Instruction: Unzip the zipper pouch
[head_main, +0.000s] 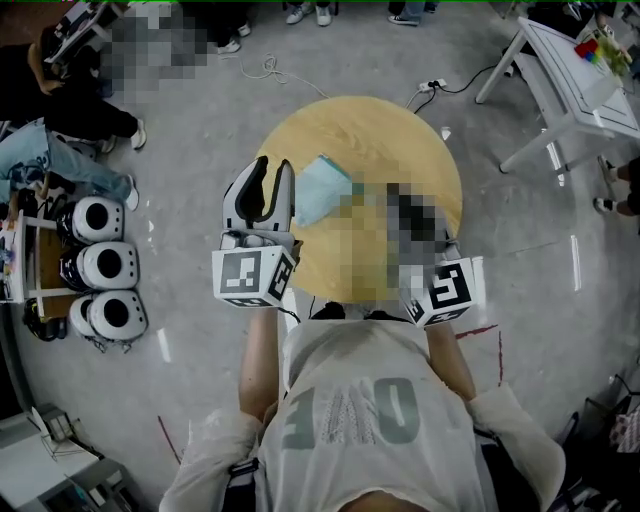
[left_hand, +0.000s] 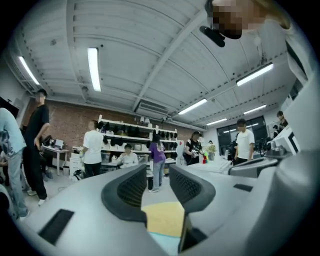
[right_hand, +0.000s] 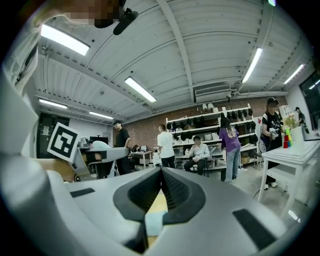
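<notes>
A light blue zipper pouch (head_main: 322, 188) lies flat on the round wooden table (head_main: 400, 140), left of its middle. My left gripper (head_main: 273, 168) is held just left of the pouch, above the table's left edge. In the left gripper view its jaws (left_hand: 158, 175) stand a little apart with nothing between them, and the pouch (left_hand: 167, 243) shows below them. My right gripper (right_hand: 161, 172) is shut with its tips touching and nothing held; the pouch (right_hand: 154, 222) shows under it. In the head view a mosaic patch hides the right jaws, and only the marker cube (head_main: 447, 290) is visible.
Three round white devices (head_main: 100, 265) sit on the floor at the left beside a cart. A white table (head_main: 580, 80) stands at the upper right, and a cable (head_main: 430, 90) lies on the floor beyond the round table. Several people stand by shelves in the background.
</notes>
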